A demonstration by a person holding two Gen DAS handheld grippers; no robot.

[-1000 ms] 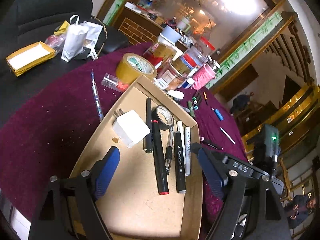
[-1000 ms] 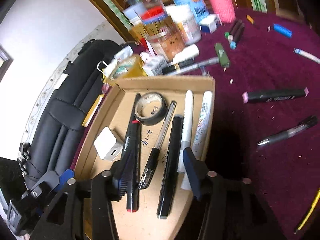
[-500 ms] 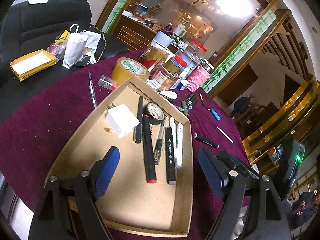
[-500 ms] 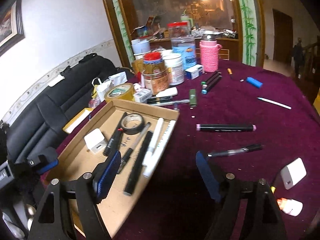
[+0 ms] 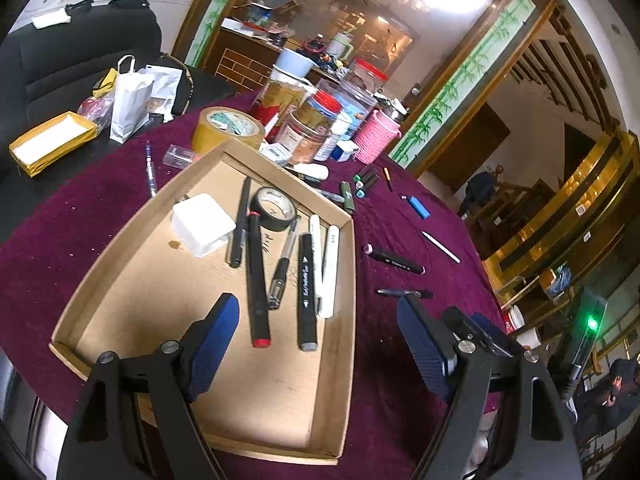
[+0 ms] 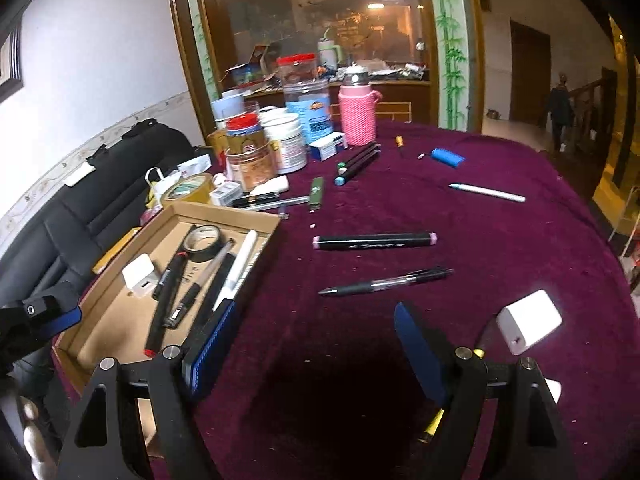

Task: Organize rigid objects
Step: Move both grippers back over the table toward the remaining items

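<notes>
A cardboard tray (image 5: 160, 280) on the purple cloth holds several markers and pens, a black tape roll (image 5: 274, 214) and a white charger (image 5: 203, 224). My left gripper (image 5: 316, 316) hangs open above the tray's near end, with nothing between its fingers. My right gripper (image 6: 314, 316) is open over bare cloth to the right of the tray (image 6: 224, 210). Ahead of it lie a clear black pen (image 6: 386, 281) and a black marker with pink ends (image 6: 374, 241). A second white charger (image 6: 528, 322) sits by its right finger.
Jars, a pink knitted flask (image 6: 357, 120) and a yellow tape roll (image 5: 228, 126) crowd the table's far side. A white pen (image 6: 486, 192), a blue lighter (image 6: 448, 157) and green-capped markers (image 6: 358, 162) lie loose on the cloth. A black sofa (image 6: 80, 208) stands left of the table.
My right gripper has drawn back from the tray and swung right over the cloth, its jaws wider than before. My left gripper has pulled back, so more of the tray shows.
</notes>
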